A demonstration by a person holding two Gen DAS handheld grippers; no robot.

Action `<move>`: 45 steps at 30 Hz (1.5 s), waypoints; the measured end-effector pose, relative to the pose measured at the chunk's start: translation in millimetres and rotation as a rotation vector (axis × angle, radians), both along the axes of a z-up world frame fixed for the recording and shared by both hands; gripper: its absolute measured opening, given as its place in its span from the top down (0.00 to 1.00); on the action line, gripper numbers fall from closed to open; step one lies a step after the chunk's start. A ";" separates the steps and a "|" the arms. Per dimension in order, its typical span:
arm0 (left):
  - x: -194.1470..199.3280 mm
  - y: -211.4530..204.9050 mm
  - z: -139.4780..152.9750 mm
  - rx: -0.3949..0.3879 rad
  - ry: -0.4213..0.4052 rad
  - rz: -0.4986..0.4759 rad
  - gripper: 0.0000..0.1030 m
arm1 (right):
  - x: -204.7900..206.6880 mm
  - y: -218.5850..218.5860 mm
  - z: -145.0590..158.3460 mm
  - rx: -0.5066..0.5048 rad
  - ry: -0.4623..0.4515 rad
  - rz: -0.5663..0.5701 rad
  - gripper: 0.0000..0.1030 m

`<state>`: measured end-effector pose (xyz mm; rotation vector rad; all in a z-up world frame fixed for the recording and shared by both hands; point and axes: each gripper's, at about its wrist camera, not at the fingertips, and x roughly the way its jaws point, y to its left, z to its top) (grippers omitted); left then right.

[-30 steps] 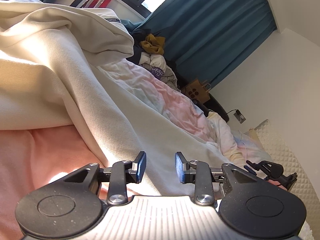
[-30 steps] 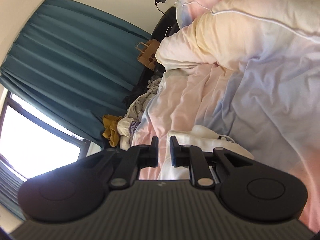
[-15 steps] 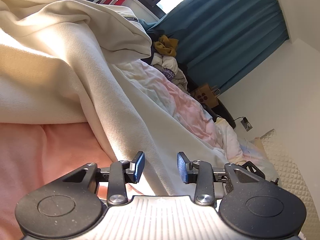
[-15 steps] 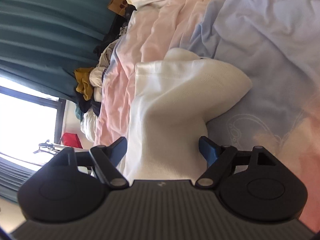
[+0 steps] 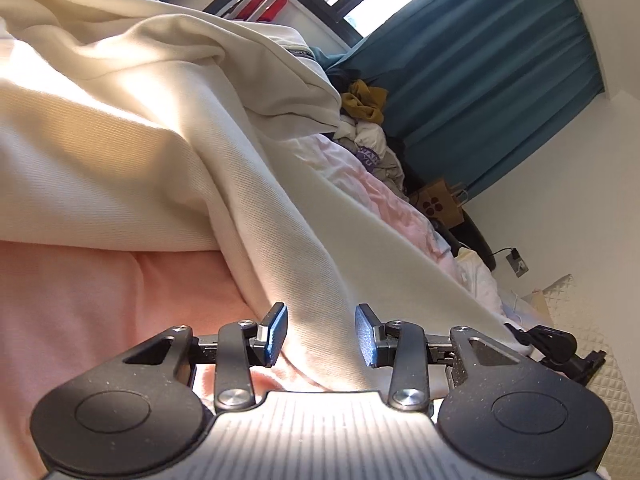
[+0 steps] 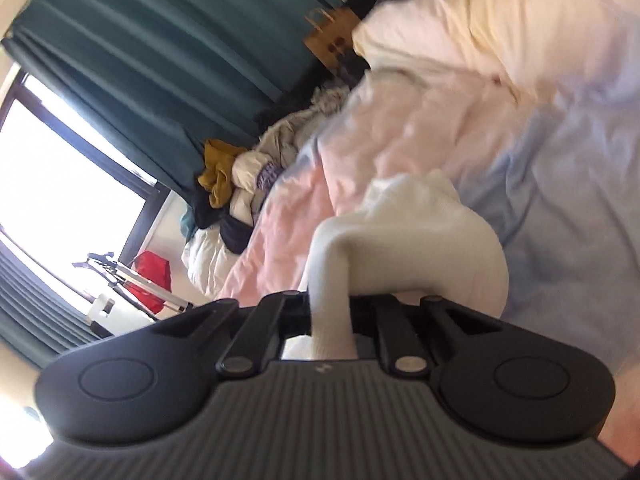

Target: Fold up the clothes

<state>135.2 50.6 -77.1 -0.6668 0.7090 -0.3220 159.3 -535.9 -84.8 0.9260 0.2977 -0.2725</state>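
A cream ribbed garment (image 5: 168,148) lies rumpled across the pink bedding (image 5: 80,300) and fills most of the left wrist view. My left gripper (image 5: 321,339) is open low over it, a strip of the cloth running between the blue pads (image 5: 276,332) without being pinched. In the right wrist view my right gripper (image 6: 332,312) is shut on a bunched end of the same cream garment (image 6: 416,236), which rises in a hump ahead of it; the fingertips are hidden by cloth.
A pastel duvet (image 6: 540,152) covers the bed. A heap of clothes (image 6: 248,184) lies by the teal curtains (image 6: 168,64) and the window. A brown paper bag (image 5: 438,204) stands at the wall, and a drying rack with a red item (image 6: 148,276) stands near the window.
The right gripper opened wide over the cream cloth, then shut on its end and lifted it. The left gripper crept forward over the garment, still open.
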 end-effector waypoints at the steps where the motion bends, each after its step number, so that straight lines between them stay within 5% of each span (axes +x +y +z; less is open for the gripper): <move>1: -4.9 7.9 7.0 0.016 0.015 0.034 0.62 | -2.4 -2.5 1.6 -0.007 -0.014 -0.018 0.91; 5: -24.7 58.8 22.9 -0.038 0.104 0.204 0.54 | -2.8 -23.6 -15.9 0.046 0.058 -0.066 0.90; 11: -52.7 138.4 1.6 -0.263 0.191 0.535 0.50 | -4.8 -40.2 -46.6 0.201 0.145 -0.089 0.89; 15: -46.1 162.3 -25.9 -0.420 0.214 0.641 0.50 | -16.2 -42.9 -44.7 0.264 0.149 -0.103 0.84; 19: -47.4 155.8 -33.4 -0.412 0.235 0.672 0.60 | -25.7 -44.9 -46.9 0.256 0.180 -0.147 0.75; 23: -54.3 148.8 -28.5 -0.439 0.256 0.696 0.47 | -36.6 -49.6 -44.9 0.253 0.191 -0.222 0.69; 26: -53.8 144.8 -30.9 -0.452 0.250 0.708 0.47 | -37.3 -55.2 -43.1 0.229 0.221 -0.243 0.50; 32: -41.2 150.7 -45.3 -0.448 0.196 0.757 0.55 | -26.7 -61.2 -60.9 0.272 0.176 -0.215 0.49; 35: -37.7 158.4 -48.8 -0.490 0.150 0.784 0.84 | -17.2 -56.9 -66.0 0.252 0.151 -0.205 0.55; 36: -37.9 161.0 -47.1 -0.503 0.126 0.775 0.92 | -14.0 -54.4 -66.0 0.235 0.143 -0.201 0.70; 37: -38.2 163.3 -44.7 -0.513 0.104 0.767 0.94 | -11.1 -51.5 -65.1 0.219 0.138 -0.199 0.84; 39: -41.4 167.6 -33.3 -0.519 0.075 0.758 0.95 | -10.9 -46.9 -62.4 0.210 0.112 -0.216 0.93; 45: -79.8 200.3 24.1 -0.460 -0.005 0.810 0.96 | -25.8 -46.0 -38.2 0.164 0.016 -0.247 0.94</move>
